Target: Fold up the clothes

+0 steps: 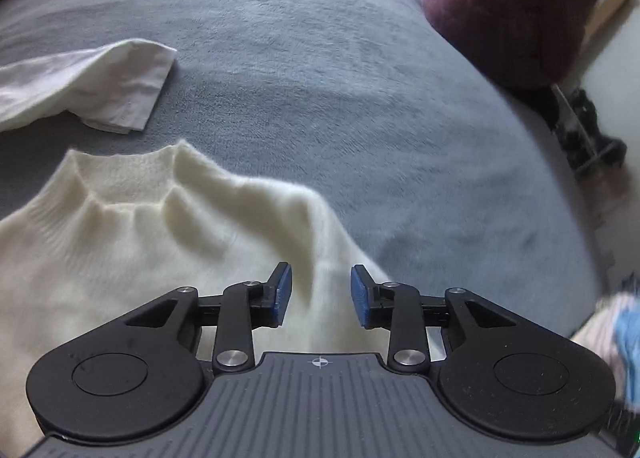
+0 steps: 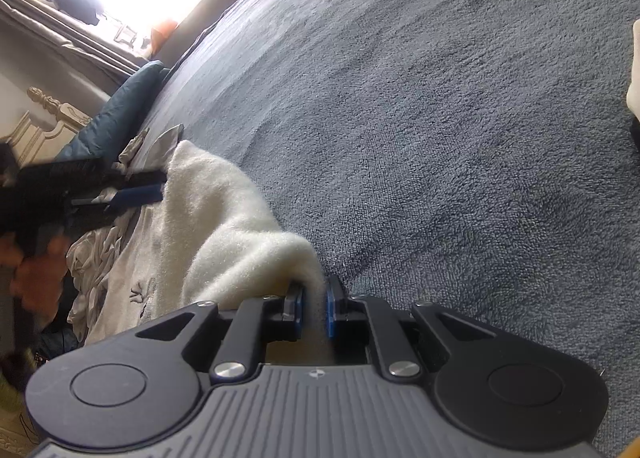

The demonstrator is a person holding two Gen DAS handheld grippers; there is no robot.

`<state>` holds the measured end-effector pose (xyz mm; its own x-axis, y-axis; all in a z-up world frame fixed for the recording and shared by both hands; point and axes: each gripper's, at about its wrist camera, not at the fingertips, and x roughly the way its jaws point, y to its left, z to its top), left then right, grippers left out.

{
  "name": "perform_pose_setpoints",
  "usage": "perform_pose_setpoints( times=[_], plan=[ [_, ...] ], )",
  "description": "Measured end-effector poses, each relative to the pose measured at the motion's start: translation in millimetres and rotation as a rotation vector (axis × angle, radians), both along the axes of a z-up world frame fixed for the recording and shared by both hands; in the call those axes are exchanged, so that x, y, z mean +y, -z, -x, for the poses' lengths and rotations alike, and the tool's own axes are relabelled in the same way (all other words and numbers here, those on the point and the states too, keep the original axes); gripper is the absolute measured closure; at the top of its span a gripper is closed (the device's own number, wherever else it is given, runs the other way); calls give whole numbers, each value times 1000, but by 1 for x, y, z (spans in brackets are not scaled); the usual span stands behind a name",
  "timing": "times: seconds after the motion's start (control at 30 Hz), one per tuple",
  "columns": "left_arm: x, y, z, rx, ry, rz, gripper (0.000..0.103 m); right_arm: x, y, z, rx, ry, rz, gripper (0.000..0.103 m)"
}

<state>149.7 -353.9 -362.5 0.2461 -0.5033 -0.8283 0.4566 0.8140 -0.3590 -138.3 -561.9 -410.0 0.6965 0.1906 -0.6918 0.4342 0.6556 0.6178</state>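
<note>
Grey fleecy bed cover (image 1: 304, 69) fills both views, with a maroon cushion (image 1: 516, 5) at its far edge and a white shirt (image 1: 84, 85) lying crumpled beyond the work. On the cover, near the person, lies the cream knitted sweater (image 1: 132, 242), its collar towards the far side of the bed, so its long axis seems to run from the person away towards the cushion end; the hem is out of view.

Seen from the left wrist camera, the left gripper (image 1: 320, 296) hovers over the sweater's shoulder slope with its blue fingers (image 1: 282, 292) parted and nothing between them; the knit below them is free. The right gripper (image 2: 314, 312) has its fingers clenched on a raised fold of the sweater's edge (image 2: 256, 258), which drapes up from the bed into the pads. In that same view the left gripper shows at the left, blurred, held in a hand (image 2: 36, 270).

This looks like an early fold: one side is pinched and lifted, the other side released. The next move likely calls for the left fingers to take a fresh hold on the shoulder or sleeve, level with the right, so the side can be carried over evenly without dragging the knit askew.
</note>
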Motion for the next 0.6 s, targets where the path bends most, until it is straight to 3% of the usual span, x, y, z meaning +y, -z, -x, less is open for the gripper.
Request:
perform_pose_setpoints(
  times=[0.03, 0.07, 0.1, 0.17, 0.23, 0.37, 0.43, 0.47, 0.53, 0.57, 0.6],
  plan=[
    [0, 3, -2, -2, -7, -1, 74, 0, 0, 0, 0, 0, -2, 94],
    [2, 5, -1, -8, -12, 3, 87, 1, 0, 0, -1, 1, -4, 94],
    [4, 5, 1, -21, -13, 6, 94, 1, 0, 0, -2, 3, -6, 94],
    [9, 0, 6, -67, -21, -3, 103, 1, 0, 1, -4, 6, -8, 94],
    [15, -3, 6, -105, -38, -30, 103, 1, 1, 2, -5, 11, -12, 94],
    [28, 13, -4, -71, -69, -74, 103, 2, 2, 2, -5, 14, -15, 94],
    [35, 9, -6, -17, -75, 15, 103, 3, 1, 1, -4, 8, -10, 94],
    [37, 4, -5, 0, -68, 64, 101, 3, 1, 0, -2, 4, -6, 94],
    [34, -6, -2, 16, -37, 128, 83, 4, 1, 0, 0, 2, -2, 94],
    [29, -8, -1, 26, -12, 135, 68, 3, 1, 0, 0, 3, -4, 94],
    [24, -7, 1, 34, 10, 124, 63, 3, 2, 0, 0, 5, -7, 94]
  ],
)
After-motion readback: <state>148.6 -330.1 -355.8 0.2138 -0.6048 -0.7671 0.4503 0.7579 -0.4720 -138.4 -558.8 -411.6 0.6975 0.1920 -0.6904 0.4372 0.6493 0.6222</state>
